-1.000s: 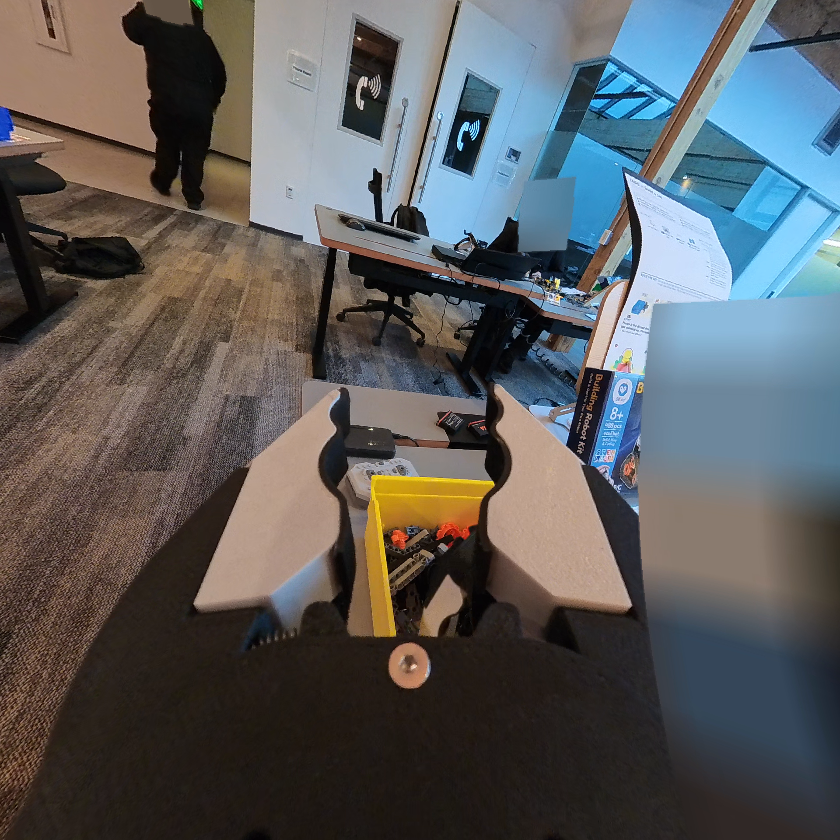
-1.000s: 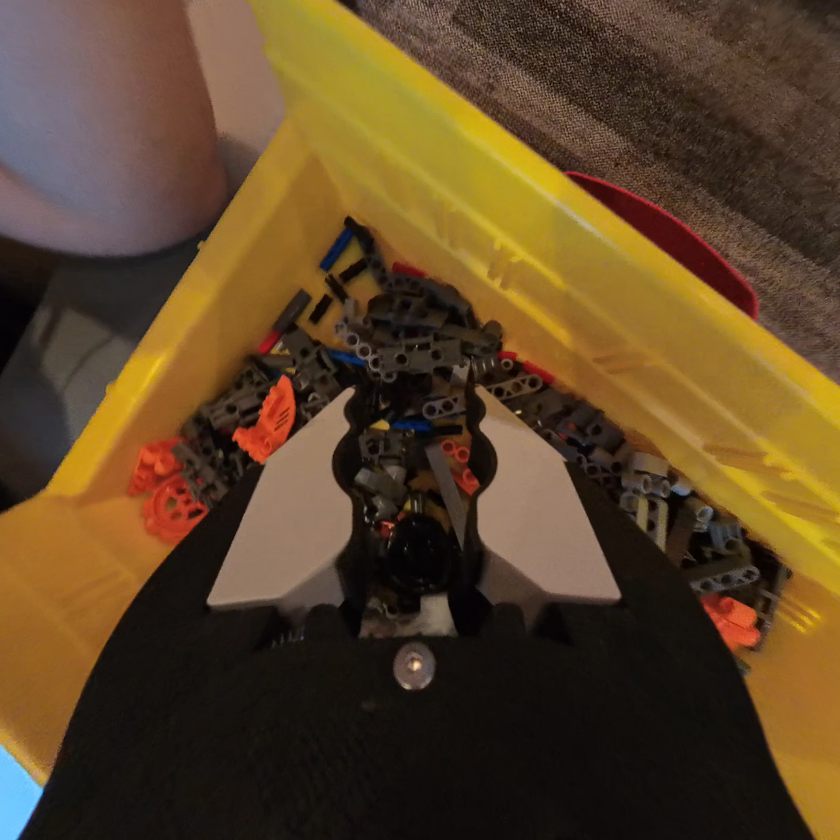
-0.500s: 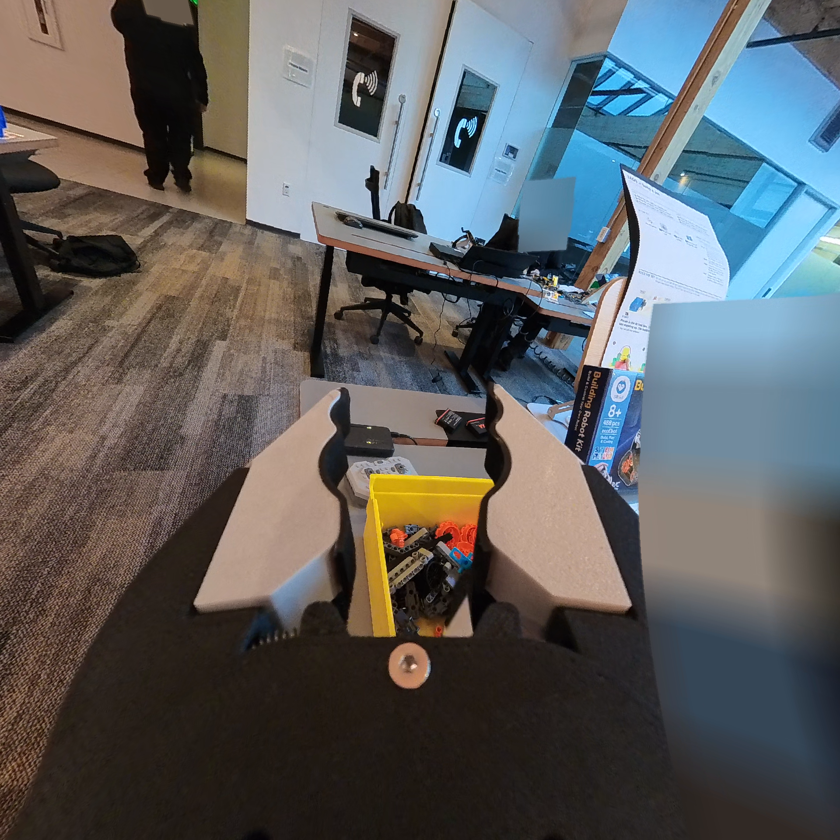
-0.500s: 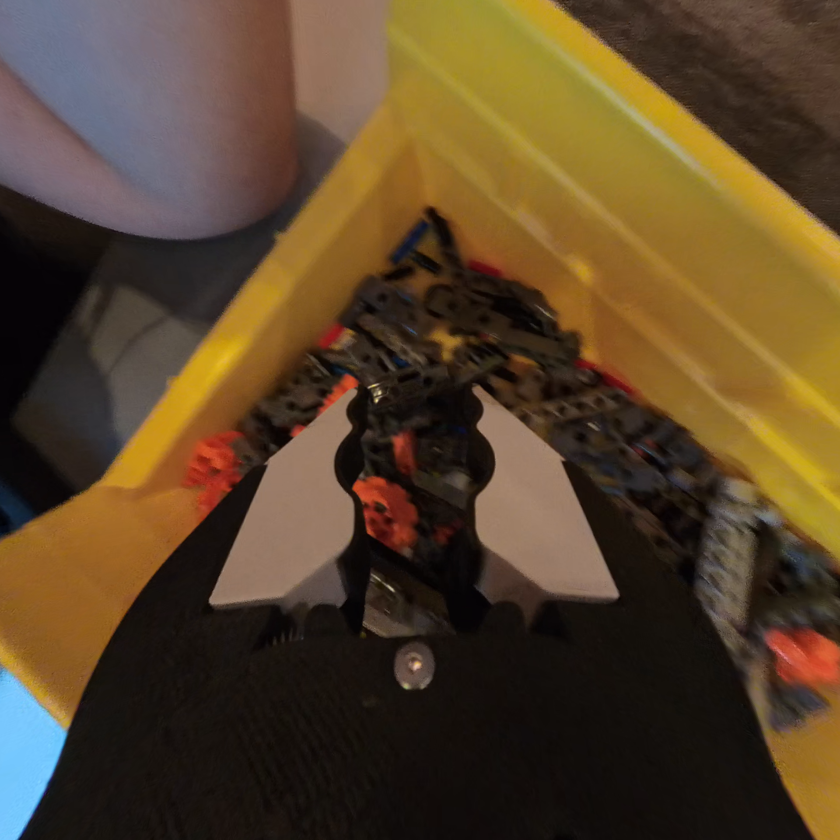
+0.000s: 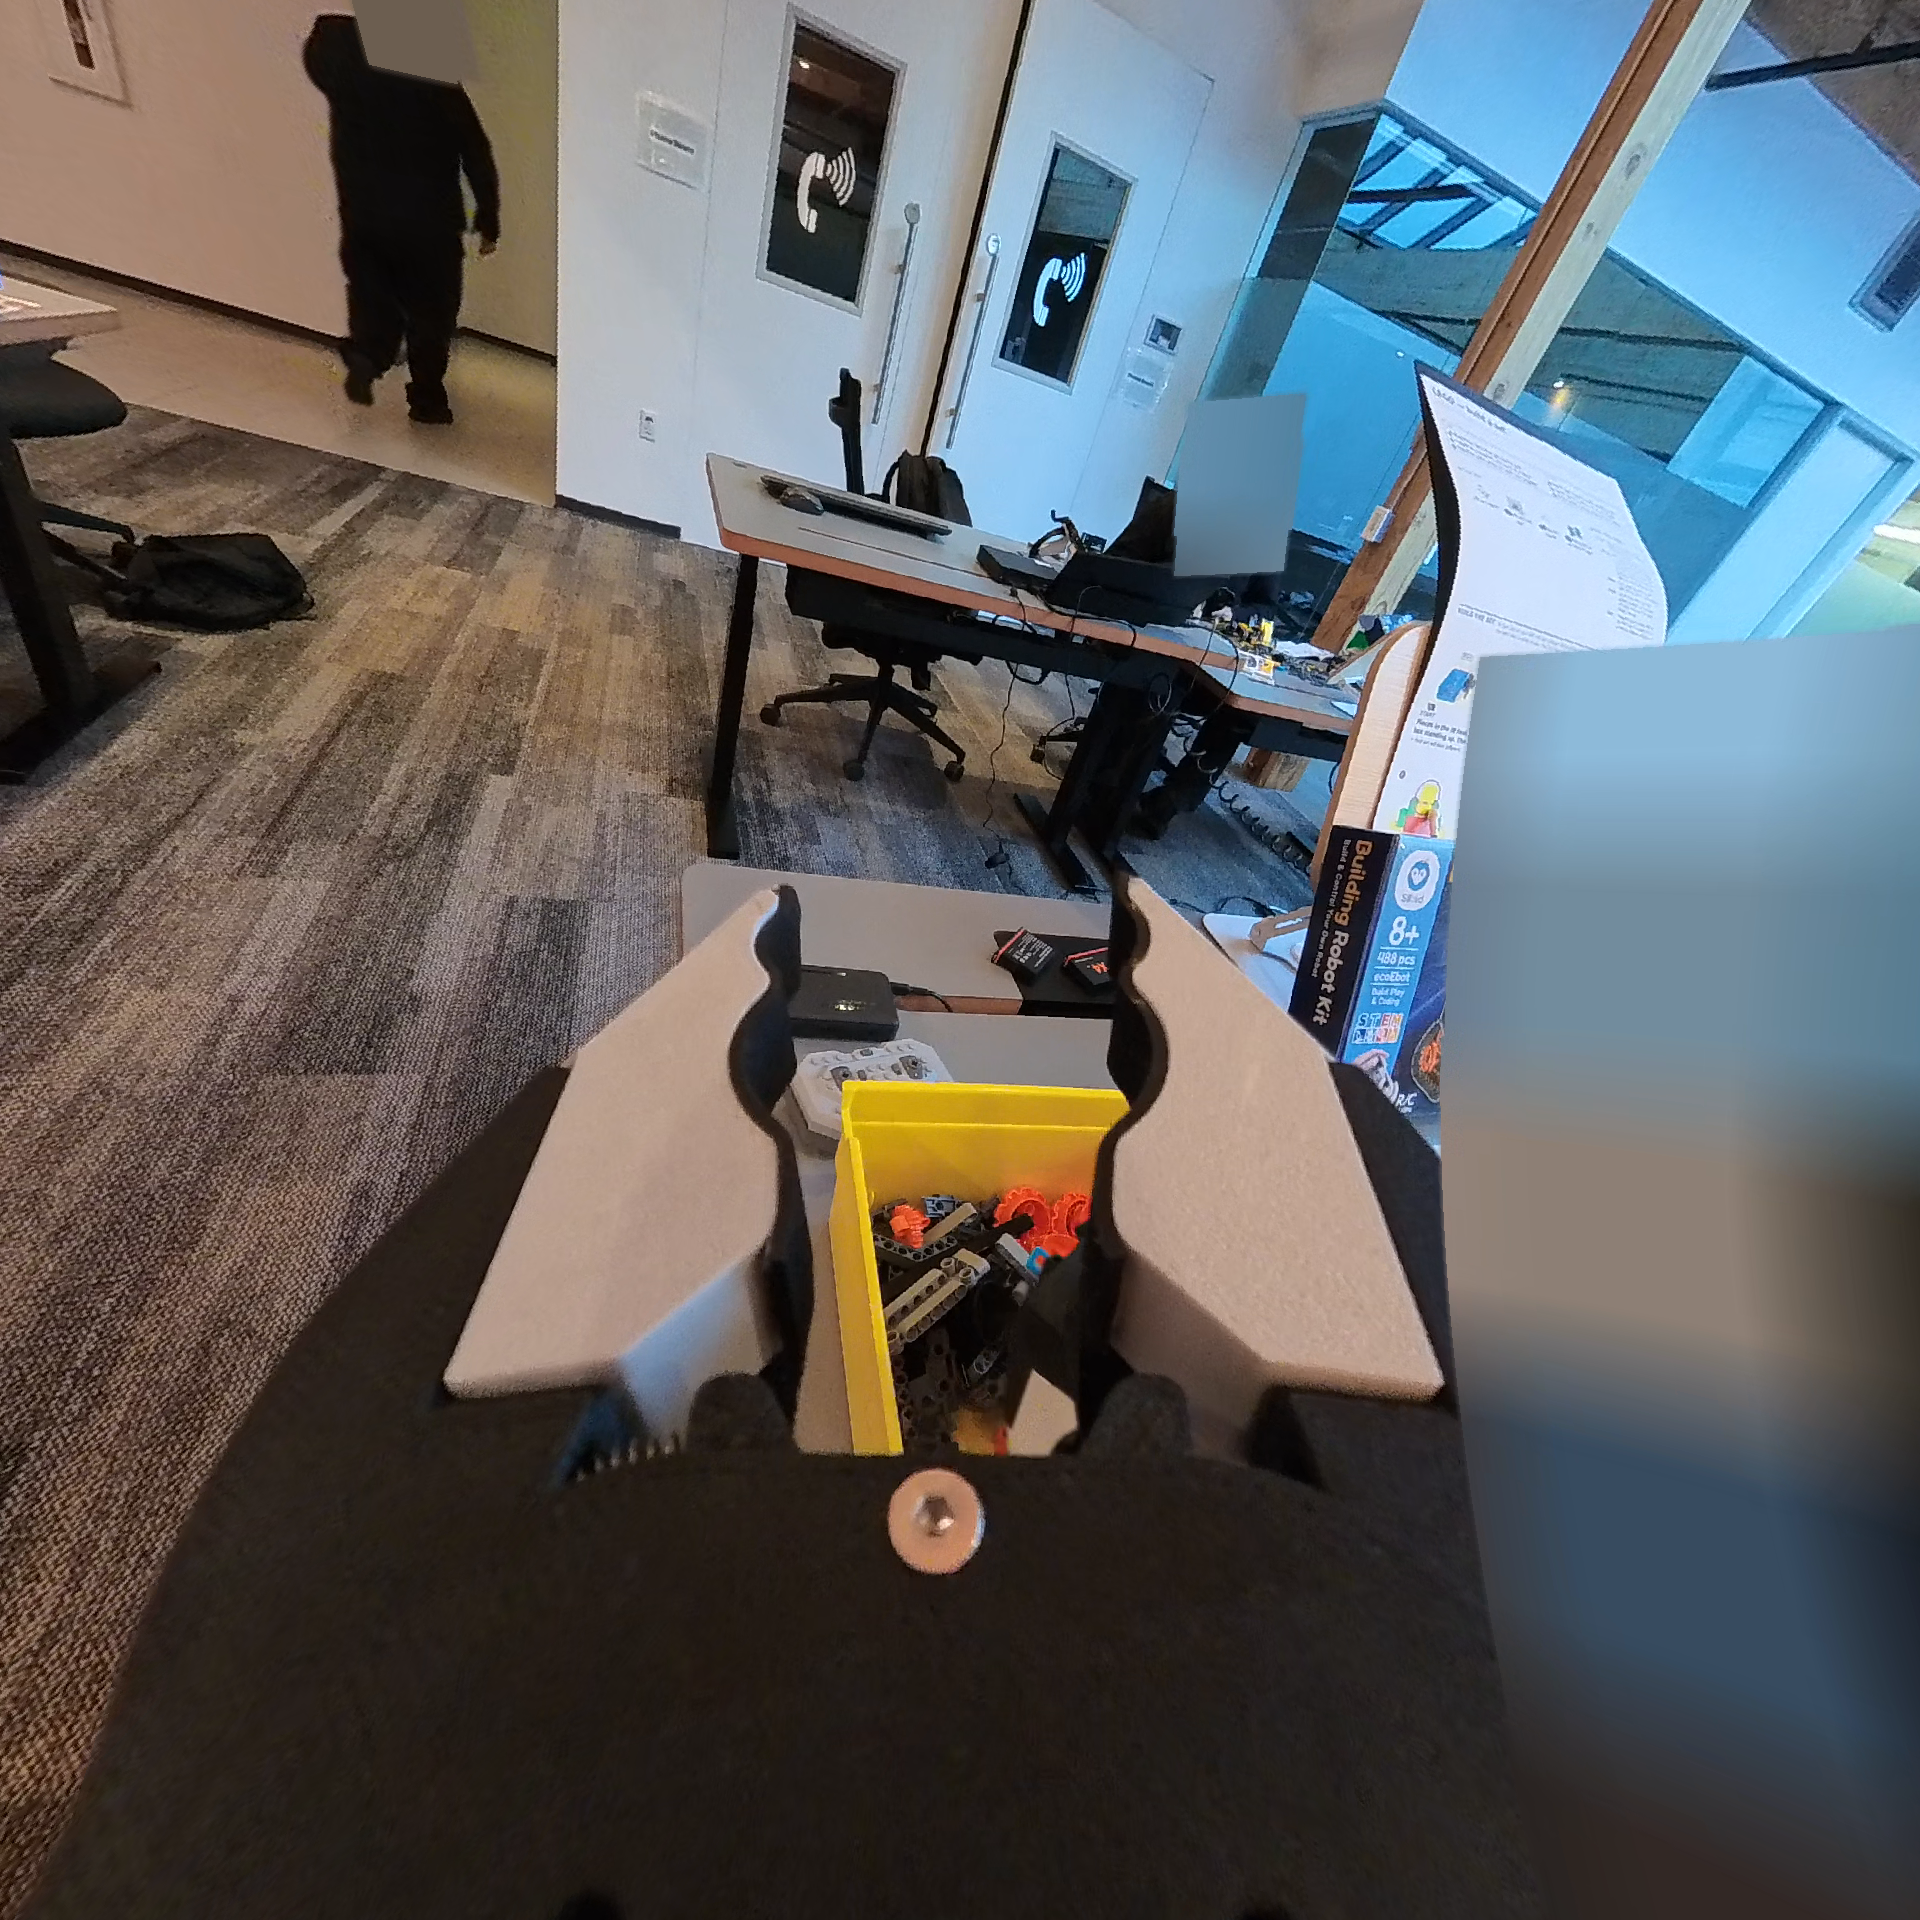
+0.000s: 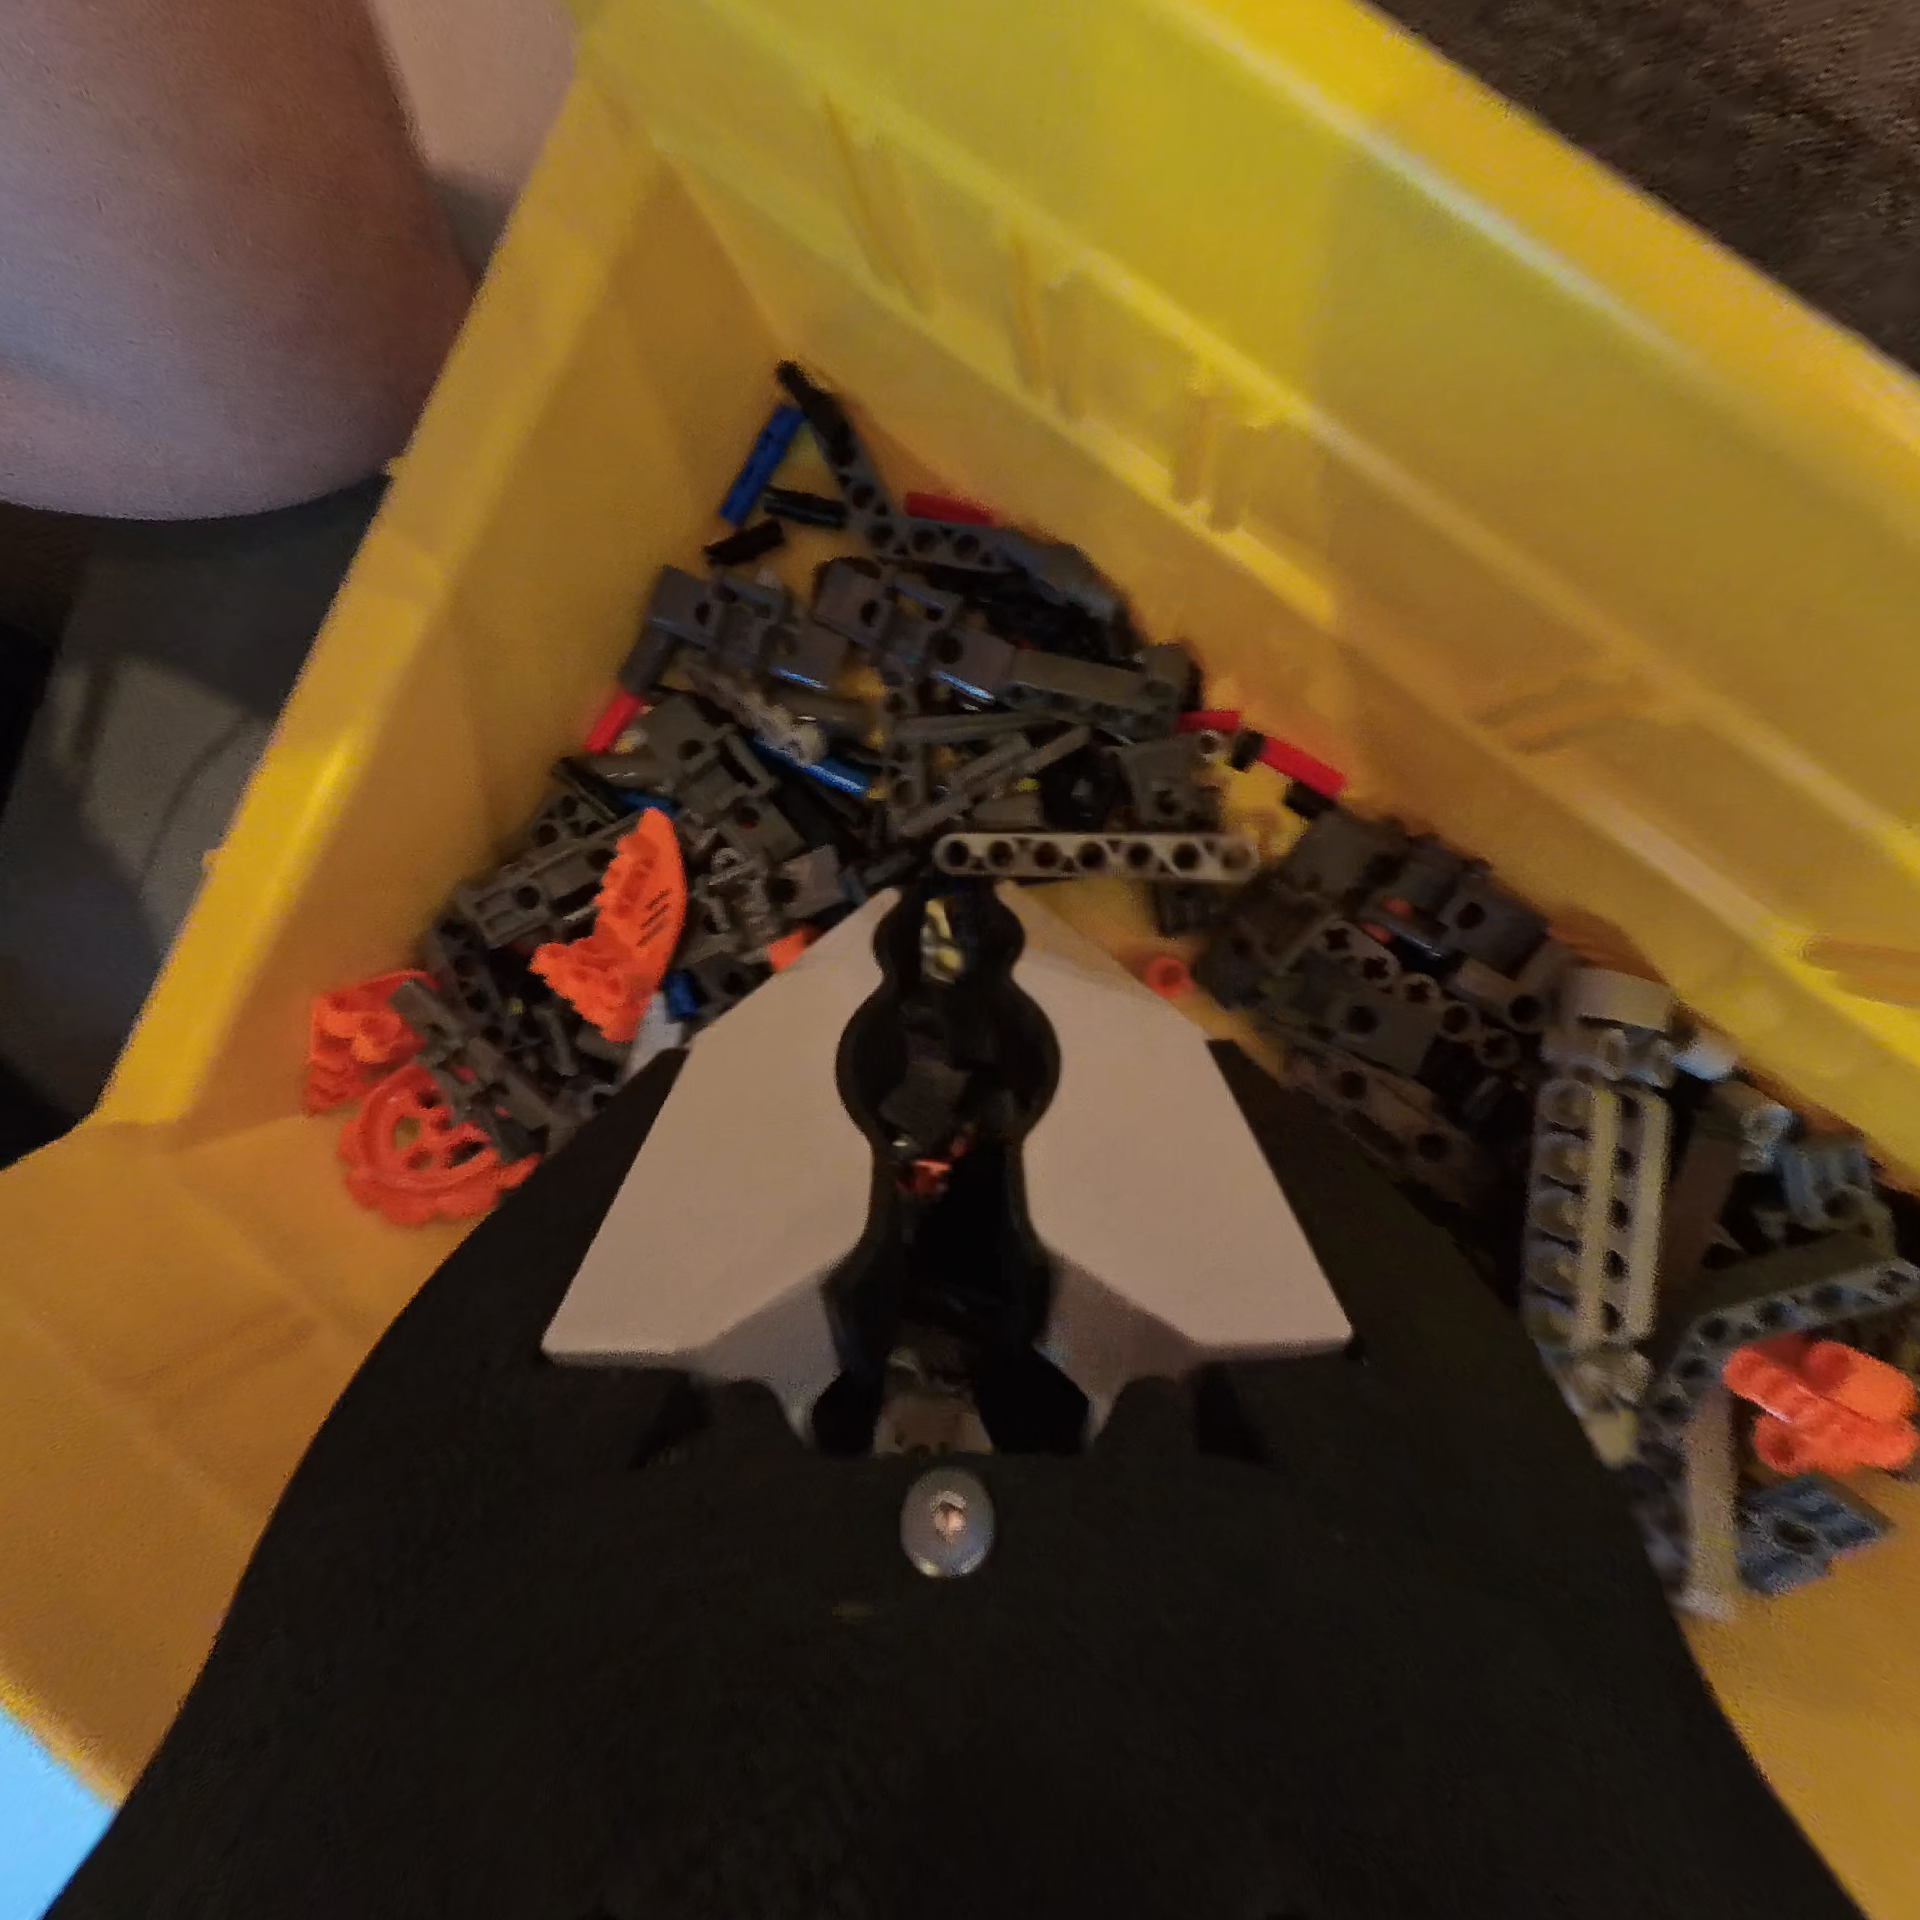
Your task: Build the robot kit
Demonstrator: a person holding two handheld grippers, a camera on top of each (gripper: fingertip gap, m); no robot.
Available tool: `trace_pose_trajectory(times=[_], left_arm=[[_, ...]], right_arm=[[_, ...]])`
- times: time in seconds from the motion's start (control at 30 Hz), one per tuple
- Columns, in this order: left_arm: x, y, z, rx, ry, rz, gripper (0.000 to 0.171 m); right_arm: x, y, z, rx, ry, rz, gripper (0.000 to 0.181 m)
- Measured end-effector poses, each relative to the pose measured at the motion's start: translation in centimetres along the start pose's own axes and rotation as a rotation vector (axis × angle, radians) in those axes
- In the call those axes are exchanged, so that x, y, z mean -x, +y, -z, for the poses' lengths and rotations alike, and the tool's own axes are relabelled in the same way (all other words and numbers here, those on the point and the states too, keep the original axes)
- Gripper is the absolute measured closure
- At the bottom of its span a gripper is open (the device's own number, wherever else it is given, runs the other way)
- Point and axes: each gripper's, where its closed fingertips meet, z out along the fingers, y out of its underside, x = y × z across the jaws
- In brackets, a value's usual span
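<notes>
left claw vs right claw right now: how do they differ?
Opening: the left claw stands wide open, while the right claw is nearly shut, tips close on something dark I cannot identify.
Place: the left claw is above the yellow bin, holding nothing; the right claw is down inside it, in the pile of building pieces.
Both have the same grey fingers on black bodies.

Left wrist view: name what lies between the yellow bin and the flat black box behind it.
A pale grey block lies between the yellow bin and the flat black box; only the left wrist view shows it.
</notes>
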Motion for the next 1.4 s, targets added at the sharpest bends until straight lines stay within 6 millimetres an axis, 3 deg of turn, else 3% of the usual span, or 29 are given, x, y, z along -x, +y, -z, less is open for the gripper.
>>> trace_pose_trajectory(times=[0.23, 0.37, 0.43, 0.57, 0.63, 0.73, 0.9, 1.03, 1.1, 1.27, 1.4], left_arm=[[-0.1, 0.1, -0.1, 0.003, 0.004, -0.001, 0.115], [0.0, 0.0, 0.0, 0.0, 0.0, 0.001, 0.115], [0.0, 0.0, 0.1, -0.002, 0.001, 0.002, 0.115], [0.1, 0.0, 0.1, -0.003, 0.002, 0.004, 0.115], [0.1, 0.0, 0.1, -0.002, 0.003, 0.005, 0.115], [0.1, 0.1, 0.0, 0.002, 0.002, 0.004, 0.115], [0.0, 0.2, -0.1, 0.008, 0.004, 0.003, 0.115], [0.0, 0.2, -0.1, 0.007, 0.007, 0.005, 0.115], [0.0, 0.1, 0.0, 0.006, 0.009, 0.005, 0.115], [0.0, 0.0, 0.1, -0.001, 0.011, 0.006, 0.115], [0.0, 0.1, 0.0, 0.001, 0.013, 0.008, 0.115]], right_arm=[[3.1, 0.3, -1.0, 0.022, -0.072, 0.058, 0.174], [0.6, -0.2, 0.5, -0.027, 0.073, 0.163, 0.17], [-1.2, -0.5, 1.5, -0.07, 0.109, 0.134, 0.154], [-5.7, 1.1, 2.5, -0.035, 0.212, 0.075, 0.134], [-6.3, 1.4, 2.2, -0.031, 0.209, 0.082, 0.137], [-6.0, 1.3, 1.7, -0.016, 0.196, 0.087, 0.137], [-4.7, 1.8, 1.9, 0.054, 0.214, 0.13, 0.155], [-1.7, 1.8, 1.7, 0.042, 0.108, 0.114, 0.161], [-1.3, 2.2, 2.0, 0.071, 0.098, 0.13, 0.159], [-7.1, 3.1, 5.6, 0.057, 0.309, 0.02, 0.134], [-8.6, 4.2, 5.1, 0.06, 0.286, -0.055, 0.125]])
